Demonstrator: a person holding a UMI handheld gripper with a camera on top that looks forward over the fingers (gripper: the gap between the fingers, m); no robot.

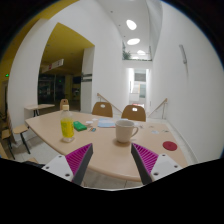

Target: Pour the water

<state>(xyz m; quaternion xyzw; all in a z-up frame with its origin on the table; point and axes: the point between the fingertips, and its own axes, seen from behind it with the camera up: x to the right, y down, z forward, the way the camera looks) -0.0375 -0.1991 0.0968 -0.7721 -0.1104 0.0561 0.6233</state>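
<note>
The gripper [112, 160] fingers are cut off at their bases, with a wide gap between their tips. Small items lying behind the mug [125, 131] and glass [67, 128] are too small to identify. The far room is indistinct.

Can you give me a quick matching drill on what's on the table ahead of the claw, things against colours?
The claw is open, holding nothing; everything stands beyond its fingers on the table.

Things:
1. mug
2. glass
3. coaster
4. chairs

Colours:
a. red
b. yellow-green
c. brown
d. white

Pairs: 1-d, 2-b, 3-a, 4-c
</note>
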